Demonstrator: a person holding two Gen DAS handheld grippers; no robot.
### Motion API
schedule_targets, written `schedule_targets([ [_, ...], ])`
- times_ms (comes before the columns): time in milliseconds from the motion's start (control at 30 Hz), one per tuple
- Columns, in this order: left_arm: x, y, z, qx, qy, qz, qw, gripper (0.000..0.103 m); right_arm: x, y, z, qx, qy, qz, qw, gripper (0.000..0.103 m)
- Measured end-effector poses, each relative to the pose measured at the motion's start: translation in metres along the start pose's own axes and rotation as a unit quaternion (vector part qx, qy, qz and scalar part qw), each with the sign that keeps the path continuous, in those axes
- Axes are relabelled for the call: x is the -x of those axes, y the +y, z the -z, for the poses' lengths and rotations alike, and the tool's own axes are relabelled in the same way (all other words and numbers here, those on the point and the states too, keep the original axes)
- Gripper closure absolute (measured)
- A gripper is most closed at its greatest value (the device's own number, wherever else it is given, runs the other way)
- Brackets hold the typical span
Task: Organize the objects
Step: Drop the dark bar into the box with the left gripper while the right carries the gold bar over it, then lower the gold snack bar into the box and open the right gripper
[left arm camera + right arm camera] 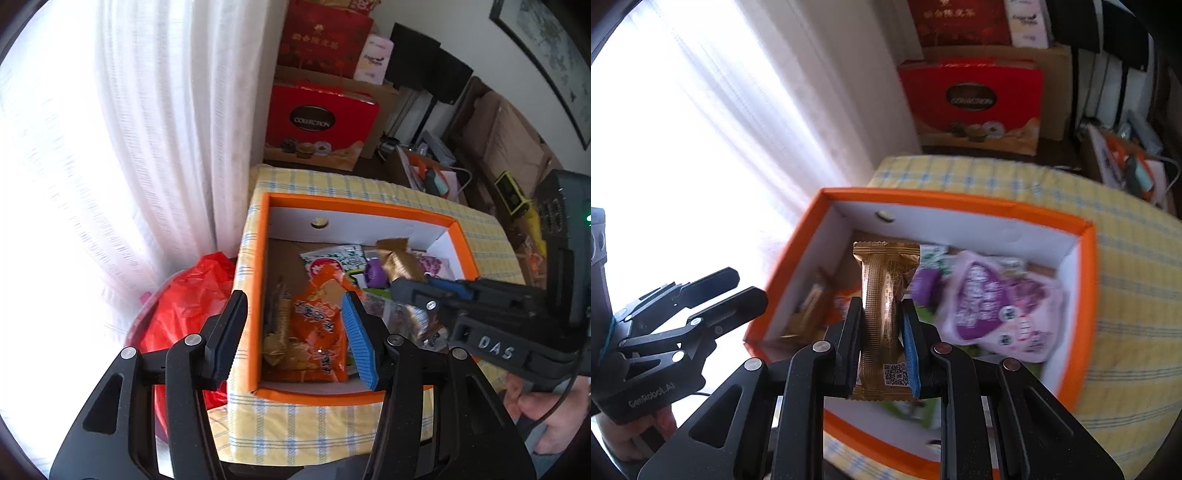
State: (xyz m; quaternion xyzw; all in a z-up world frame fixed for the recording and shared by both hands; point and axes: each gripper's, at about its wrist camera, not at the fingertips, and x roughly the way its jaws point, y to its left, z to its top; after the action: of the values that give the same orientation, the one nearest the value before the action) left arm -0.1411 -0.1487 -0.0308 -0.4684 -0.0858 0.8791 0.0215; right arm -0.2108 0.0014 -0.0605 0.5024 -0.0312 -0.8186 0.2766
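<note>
Sitting on a yellow checked cloth by white curtains, the orange box (snacks inside) lies under the right gripper clamping a gold snack bar; left gripper wide apart; a red carton reads "COLLECTION".

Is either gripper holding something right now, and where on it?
The right gripper clamps the gold snack packet across its lower middle, above the orange box. The left gripper is open, holding nothing.

White curtain beside red gift boxes, framed picture.
</note>
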Motion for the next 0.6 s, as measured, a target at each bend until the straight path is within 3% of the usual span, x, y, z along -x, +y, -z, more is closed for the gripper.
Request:
schedule_targets([
  [233,0.005,0.011,0.005,0.008,0.0,0.002,1.0,0.051,-0.016,0.019,0.002,0.006,0.006,-0.019,1.0,0.078],
  [400,0.005,0.012,0.009,0.01,0.002,0.004,0.9999,0.047,-0.009,0.022,0.003,0.008,0.001,-0.043,0.999,0.076],
  [600,0.005,0.01,0.01,0.01,0.0,0.009,0.9999,0.042,0.006,0.022,0.004,0.017,-0.011,-0.037,0.999,0.076],
])
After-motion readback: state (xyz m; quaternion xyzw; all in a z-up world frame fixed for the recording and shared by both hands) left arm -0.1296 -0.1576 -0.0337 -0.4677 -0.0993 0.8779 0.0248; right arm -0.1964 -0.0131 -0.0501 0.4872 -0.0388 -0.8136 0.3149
